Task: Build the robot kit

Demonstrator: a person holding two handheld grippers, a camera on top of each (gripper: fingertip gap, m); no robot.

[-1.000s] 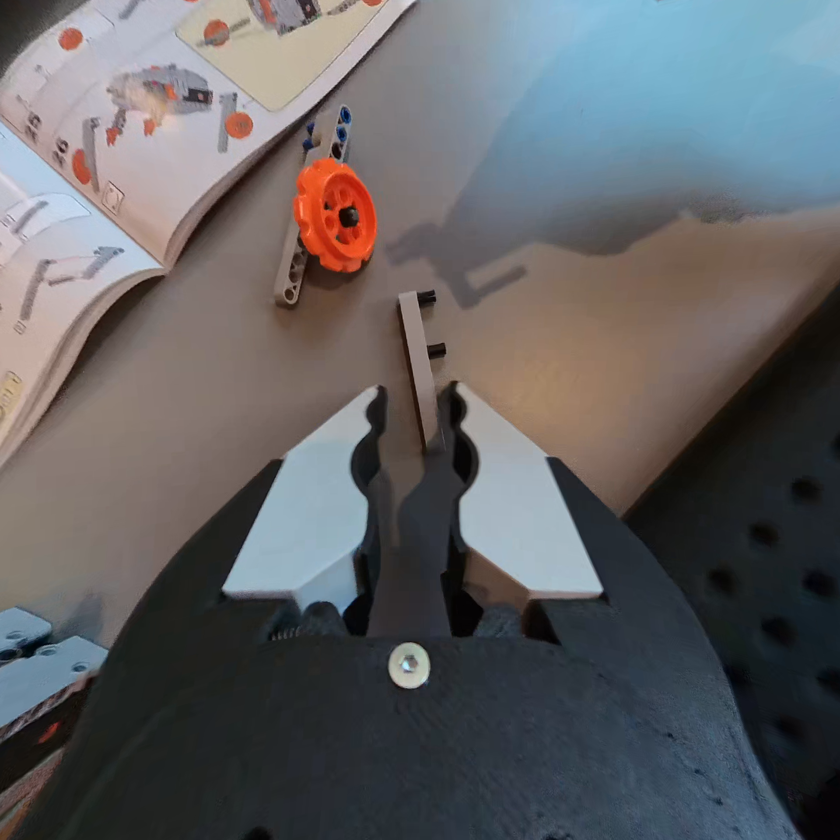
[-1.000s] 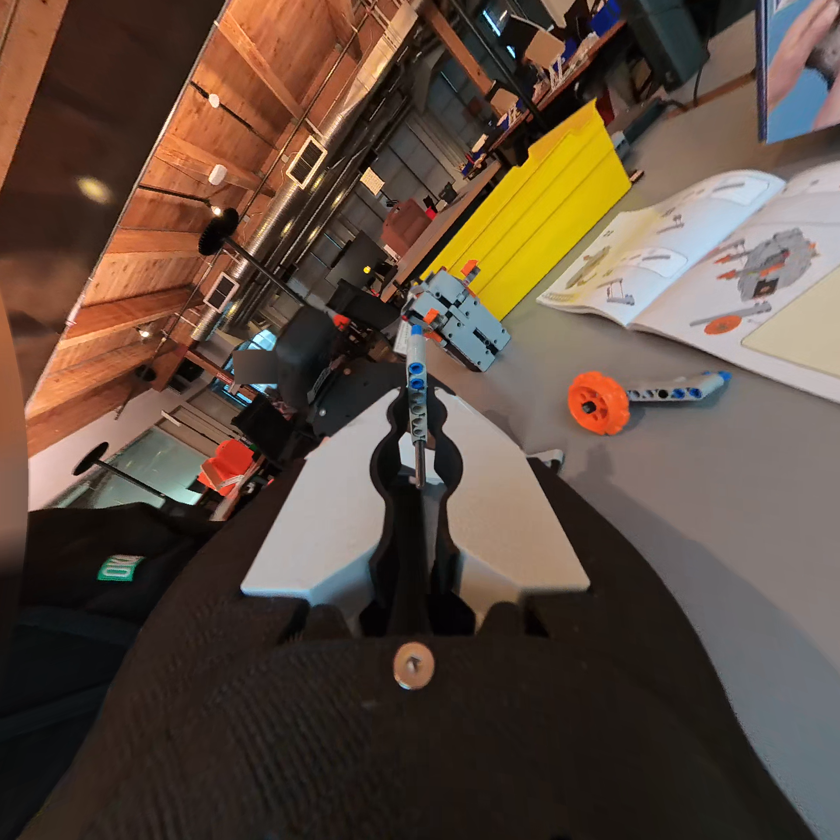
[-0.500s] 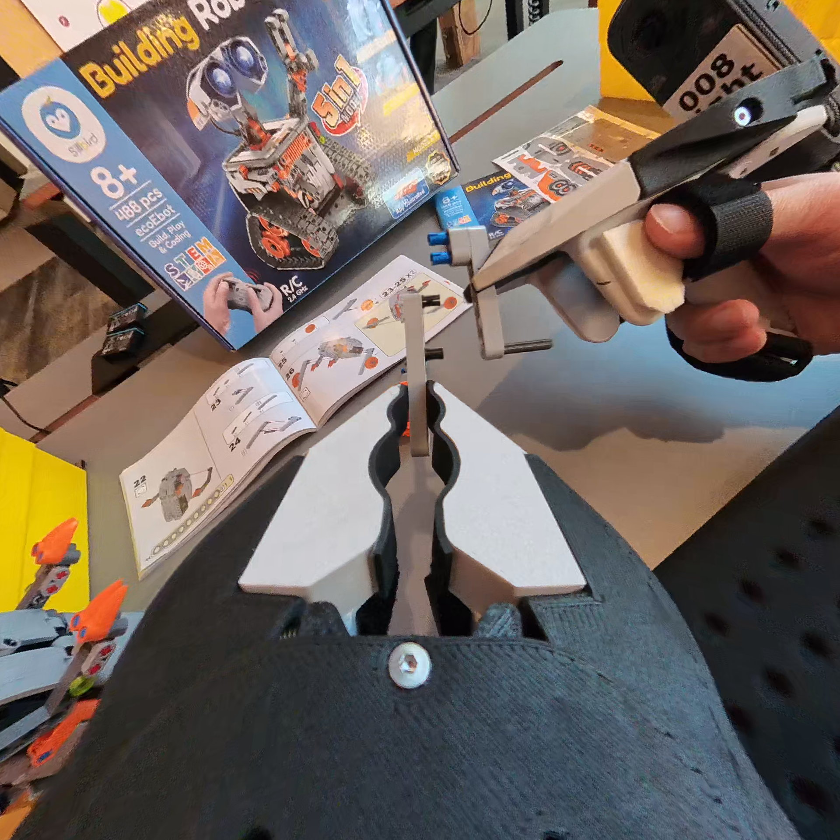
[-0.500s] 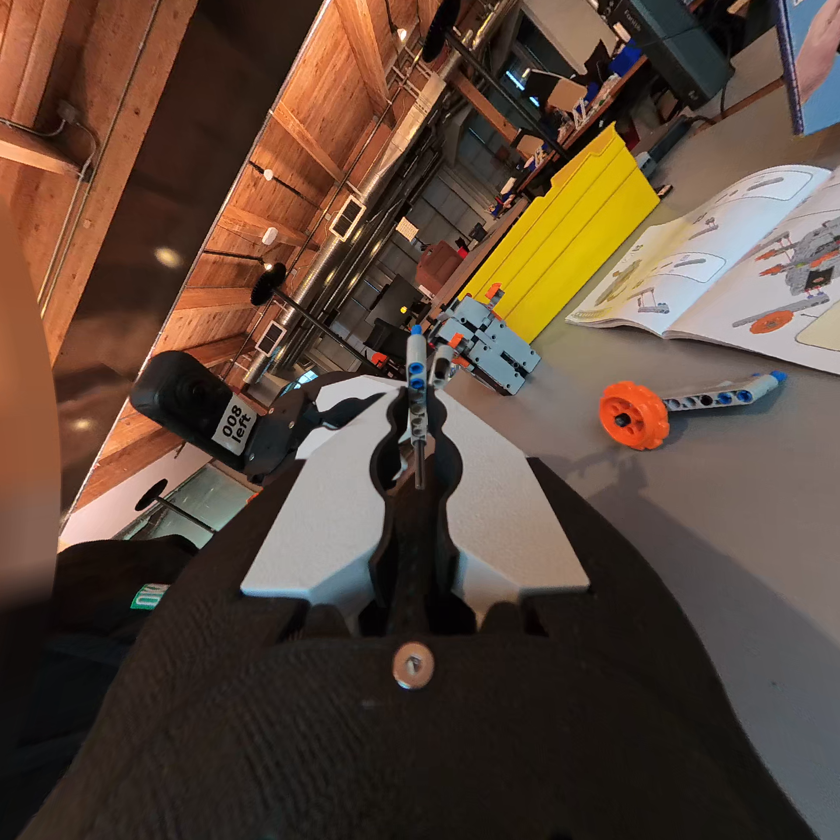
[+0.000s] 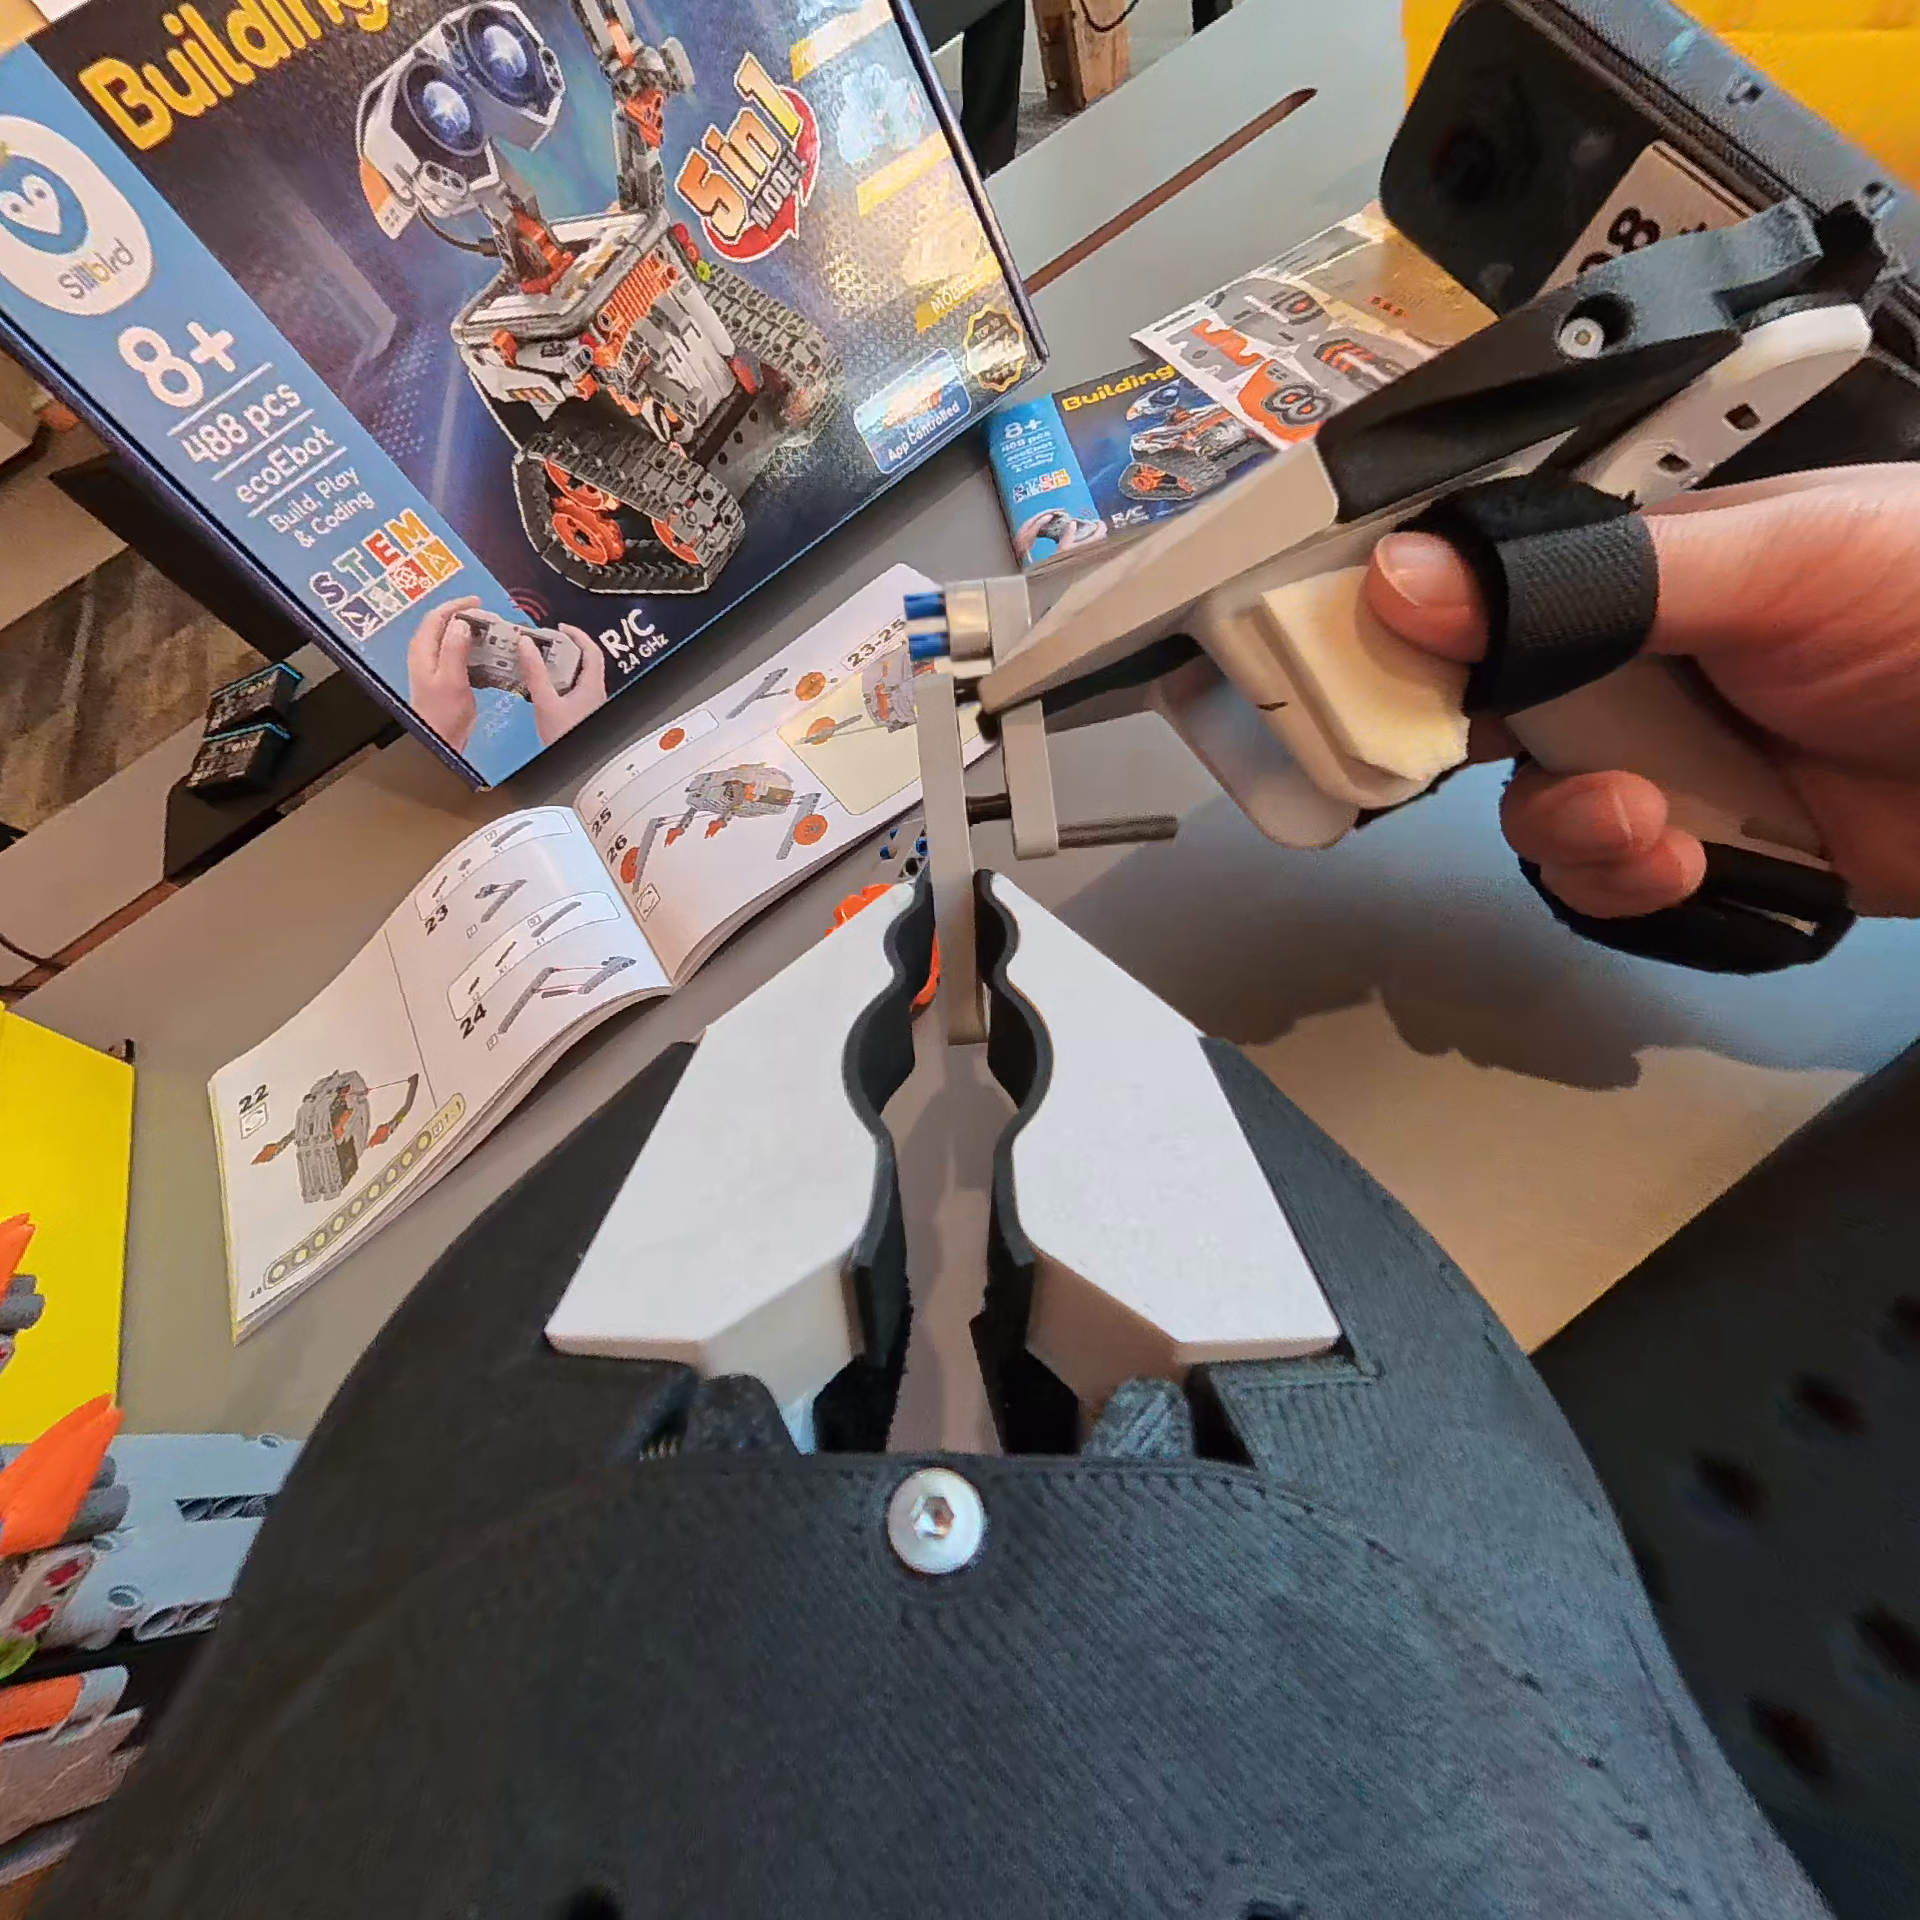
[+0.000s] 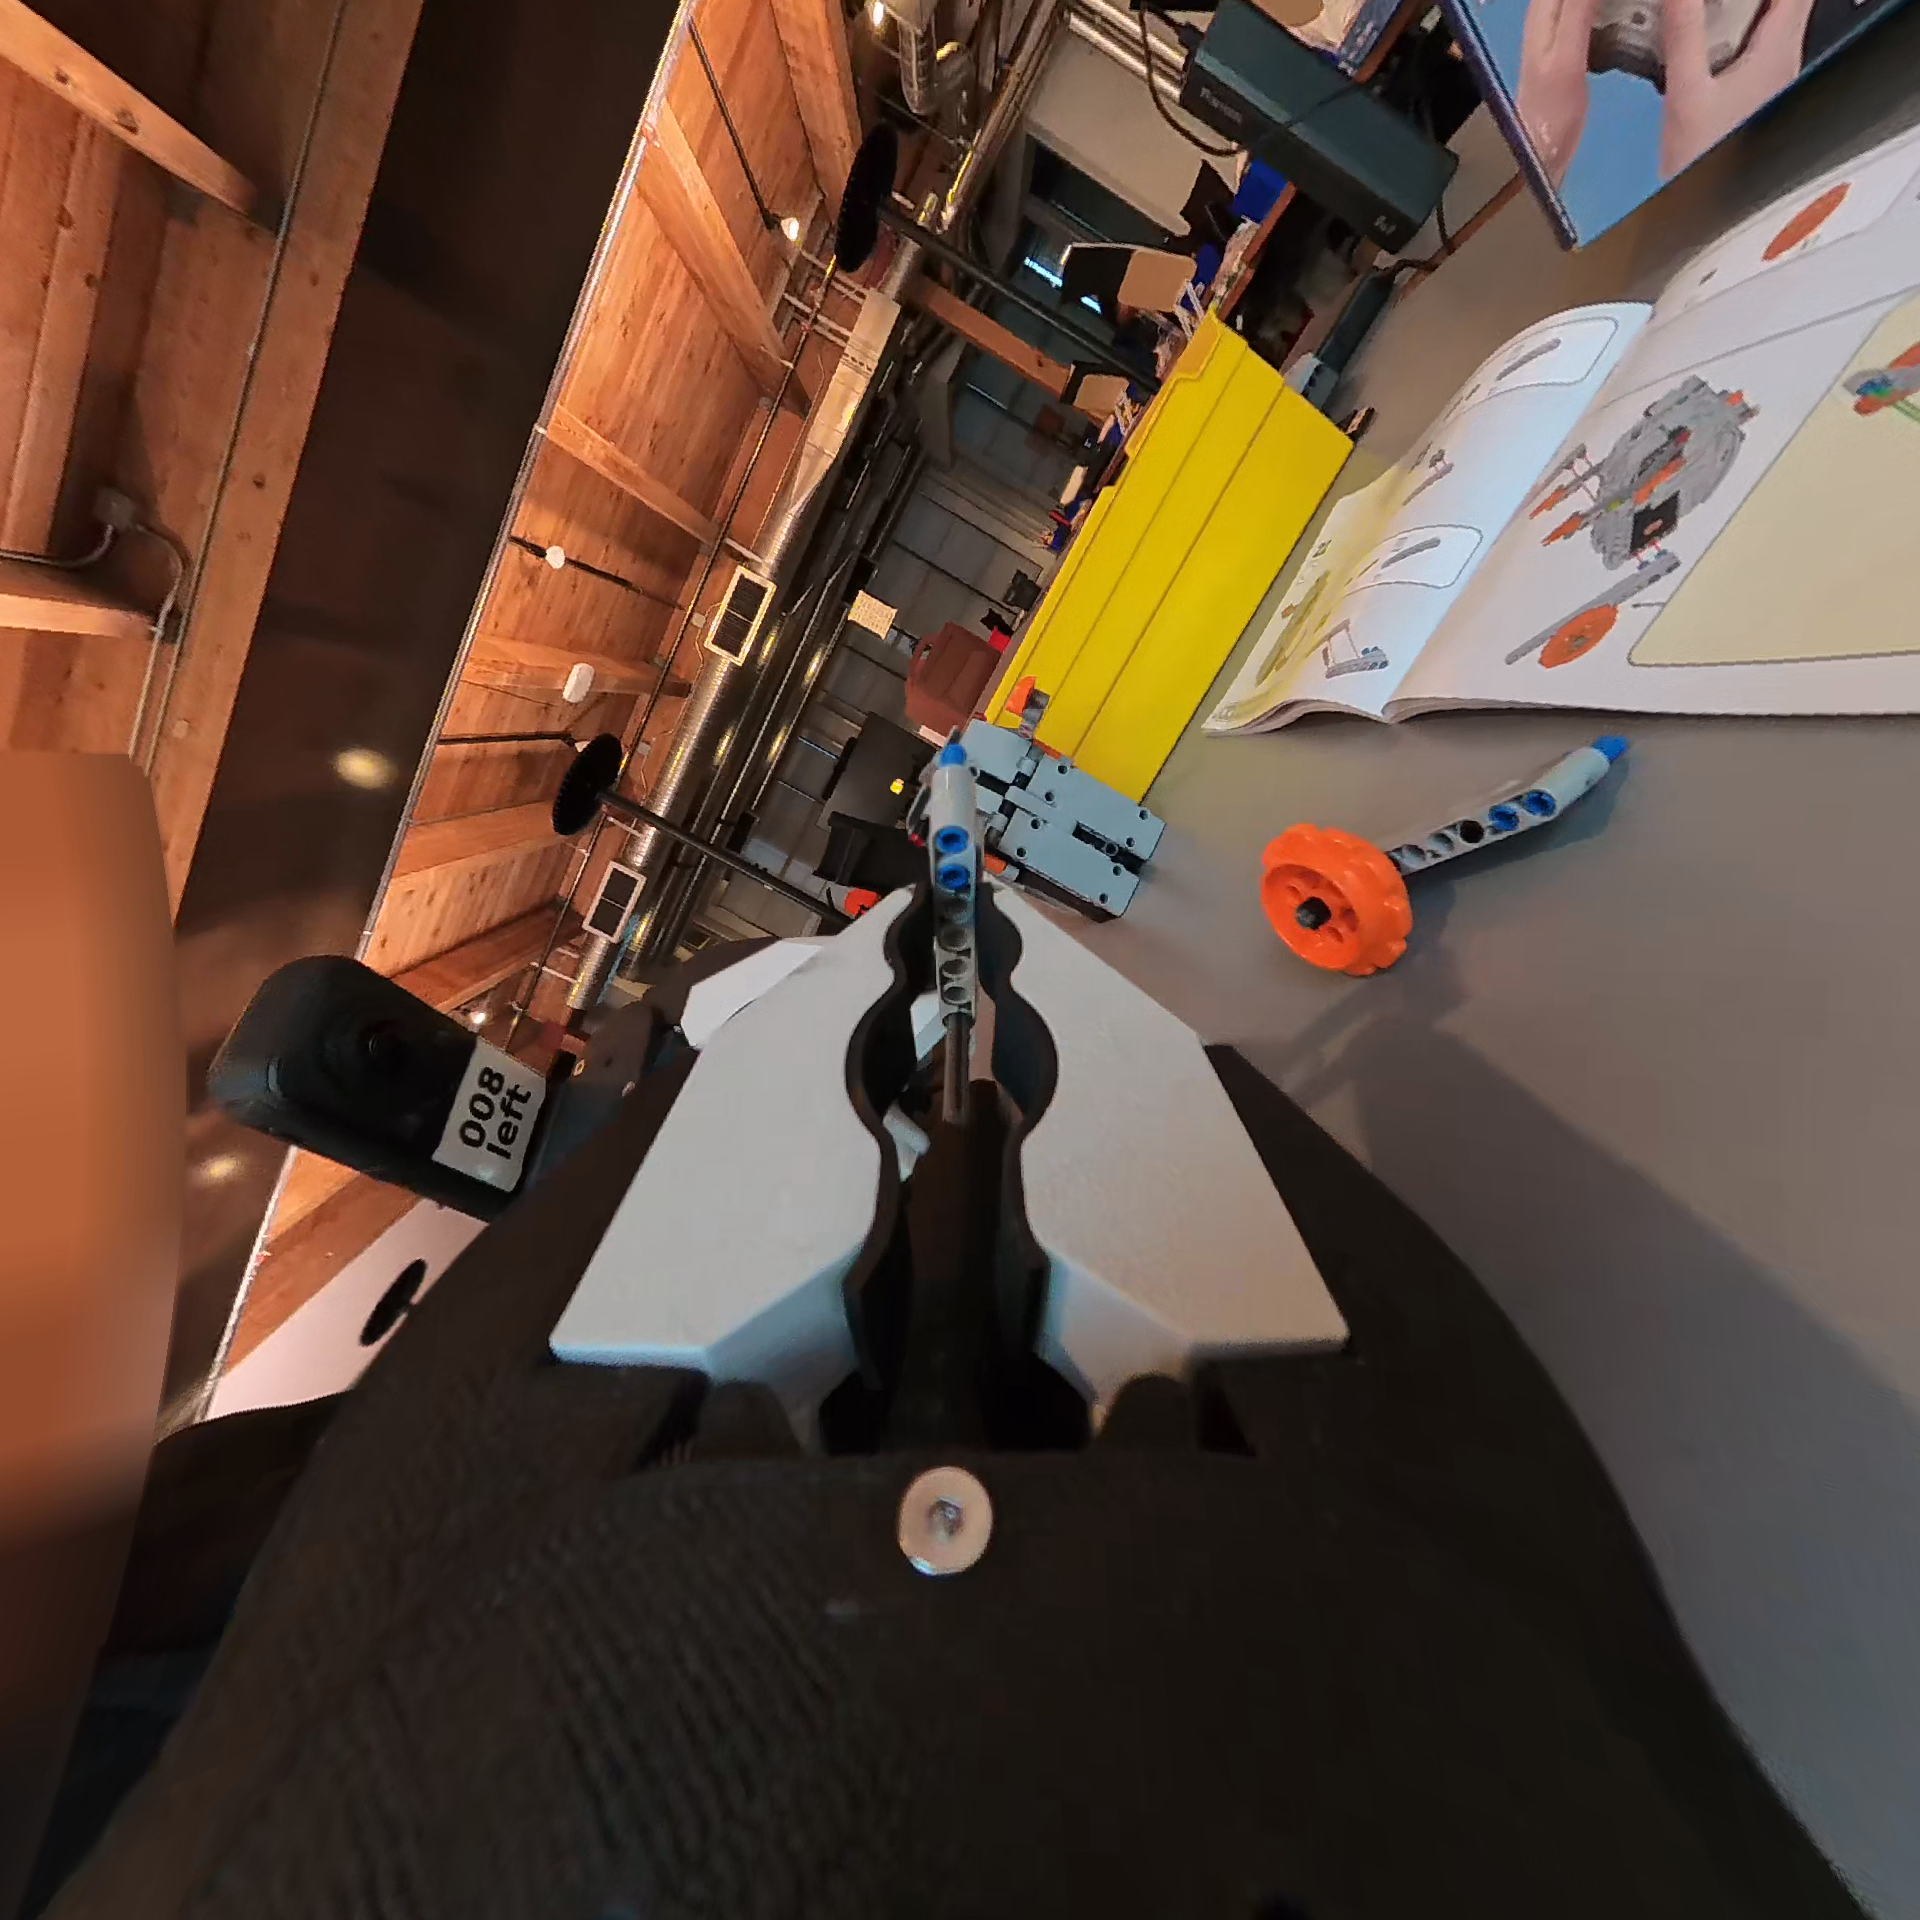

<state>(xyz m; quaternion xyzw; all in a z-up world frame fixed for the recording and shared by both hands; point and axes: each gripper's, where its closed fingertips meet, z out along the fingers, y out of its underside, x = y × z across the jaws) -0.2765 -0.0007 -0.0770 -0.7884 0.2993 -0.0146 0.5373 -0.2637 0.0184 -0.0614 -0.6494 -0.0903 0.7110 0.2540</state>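
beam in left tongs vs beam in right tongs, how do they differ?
The left tongs grip a plain grey beam by its lower end; it stands upright. The right tongs pinch a beam with blue pins near its top; it hangs below them. That beam also carries a dark axle sticking sideways; the plain one shows none. Both are slim grey beams, held off the table, side by side and close.

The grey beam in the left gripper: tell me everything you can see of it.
The grey beam is a slim, flat strip of matte plastic, seen edge-on in the left wrist view. It stands upright above the table, its lower end clamped between the left gripper's black pads. Black pins jut from its right side. Its upper end meets, or nearly meets, a second grey beam with blue pins, held by the right gripper.
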